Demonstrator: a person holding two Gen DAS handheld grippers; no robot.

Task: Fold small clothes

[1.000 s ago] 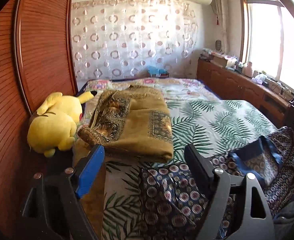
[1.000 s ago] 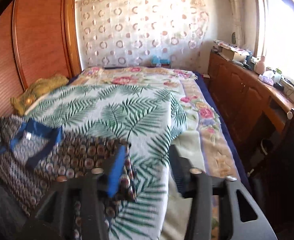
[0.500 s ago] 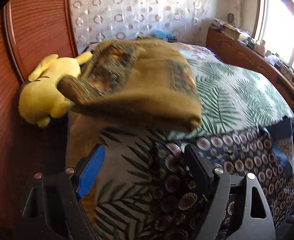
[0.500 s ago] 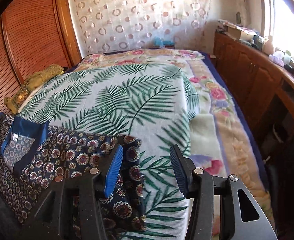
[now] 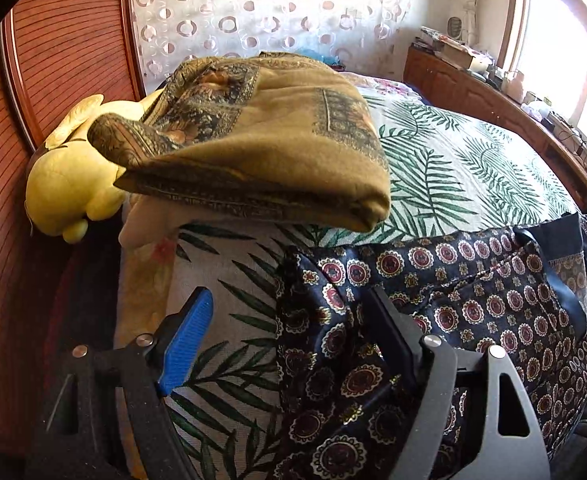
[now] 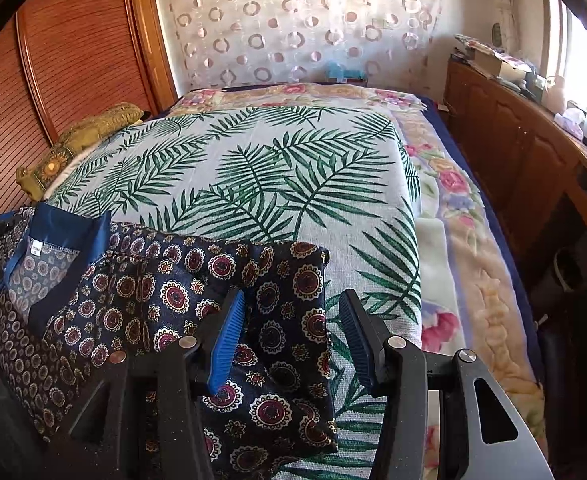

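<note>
A dark navy top with red and gold medallions and a blue neckline lies spread across the near edge of the bed. My left gripper is open over its left sleeve edge, its right finger above the fabric. In the right wrist view the same top lies at lower left, its right sleeve between the fingers of my open right gripper. Neither gripper holds cloth.
The bed carries a palm-leaf cloth over a floral blanket. A folded olive blanket and a yellow plush toy sit at the left by the wooden headboard. A wooden cabinet runs along the right.
Both grippers have moved forward and down toward the bed. The left now hovers over the top's left sleeve, the right straddles its right sleeve. Both stayed open.
</note>
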